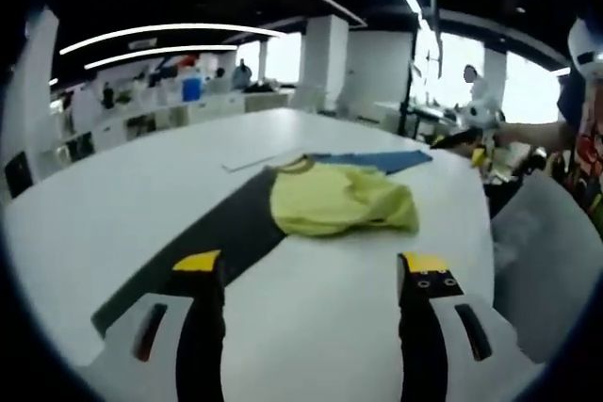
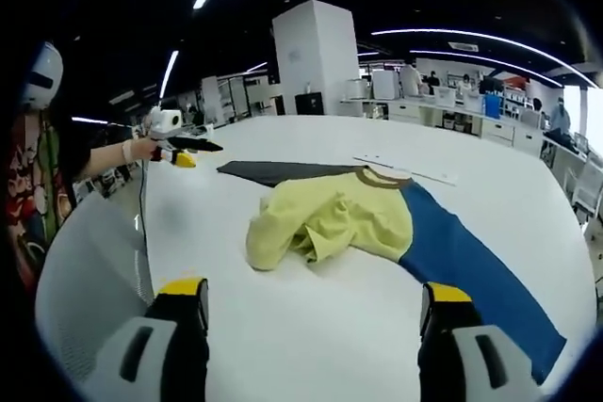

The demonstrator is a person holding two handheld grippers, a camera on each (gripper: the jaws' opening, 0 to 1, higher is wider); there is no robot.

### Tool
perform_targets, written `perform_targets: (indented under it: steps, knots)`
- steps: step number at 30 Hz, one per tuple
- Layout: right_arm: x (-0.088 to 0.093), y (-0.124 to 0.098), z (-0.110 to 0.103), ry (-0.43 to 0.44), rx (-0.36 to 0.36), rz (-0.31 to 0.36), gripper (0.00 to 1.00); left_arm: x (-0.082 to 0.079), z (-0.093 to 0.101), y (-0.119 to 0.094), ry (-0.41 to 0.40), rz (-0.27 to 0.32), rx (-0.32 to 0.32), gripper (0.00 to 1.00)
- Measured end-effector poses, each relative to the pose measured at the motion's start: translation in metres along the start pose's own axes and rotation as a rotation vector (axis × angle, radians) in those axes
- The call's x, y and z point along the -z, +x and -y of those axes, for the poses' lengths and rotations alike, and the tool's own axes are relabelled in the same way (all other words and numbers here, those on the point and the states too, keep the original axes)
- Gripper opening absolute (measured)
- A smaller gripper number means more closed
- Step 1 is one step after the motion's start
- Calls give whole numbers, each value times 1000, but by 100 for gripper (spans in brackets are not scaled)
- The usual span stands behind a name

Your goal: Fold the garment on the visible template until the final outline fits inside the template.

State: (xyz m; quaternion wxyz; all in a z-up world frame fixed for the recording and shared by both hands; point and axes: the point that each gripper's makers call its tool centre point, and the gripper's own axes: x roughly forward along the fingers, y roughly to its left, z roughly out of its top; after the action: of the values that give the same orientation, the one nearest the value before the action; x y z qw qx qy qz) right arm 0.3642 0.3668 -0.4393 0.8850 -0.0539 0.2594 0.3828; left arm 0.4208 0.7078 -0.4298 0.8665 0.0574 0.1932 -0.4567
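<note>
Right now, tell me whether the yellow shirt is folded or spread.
Neither neatly: the yellow shirt lies crumpled in a bunched heap, across the dark strip and blue strip.

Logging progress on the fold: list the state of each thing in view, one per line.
Yellow shirt: crumpled, partly folded, lying across the mat.
Mat: flat on the table, dark half and blue half.
Table: white, holding mat and shirt.
Left gripper: open, holding nothing.
Right gripper: open, holding nothing.
</note>
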Motion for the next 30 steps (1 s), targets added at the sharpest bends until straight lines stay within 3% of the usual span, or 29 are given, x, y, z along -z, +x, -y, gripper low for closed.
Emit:
perform_targets:
  steps: [6,12,19,21,25,27,30]
  knots:
    - [-6,18,-11,-64,-37,-24,93,-4,33,5,6,8,81,81]
    - [-13,32,-21,-84,-70,-16,93,-9,41,8,-9,29,91,82]
    - [-16,42,-18,-115,-78,-28,90,-11,40,7,-14,47,86,79]
    - [-20,47,-17,-179,-48,-34,84,-9,39,8,-10,44,81,79]
    - [-31,63,-38,-243,-64,-38,77,-7,41,8,-20,43,82,79]
    - [-41,73,-46,-349,-48,-33,69,-4,41,8,-24,40,80,78]
    - [-46,88,-65,-508,-52,-92,53,-3,44,9,-34,47,78,77]
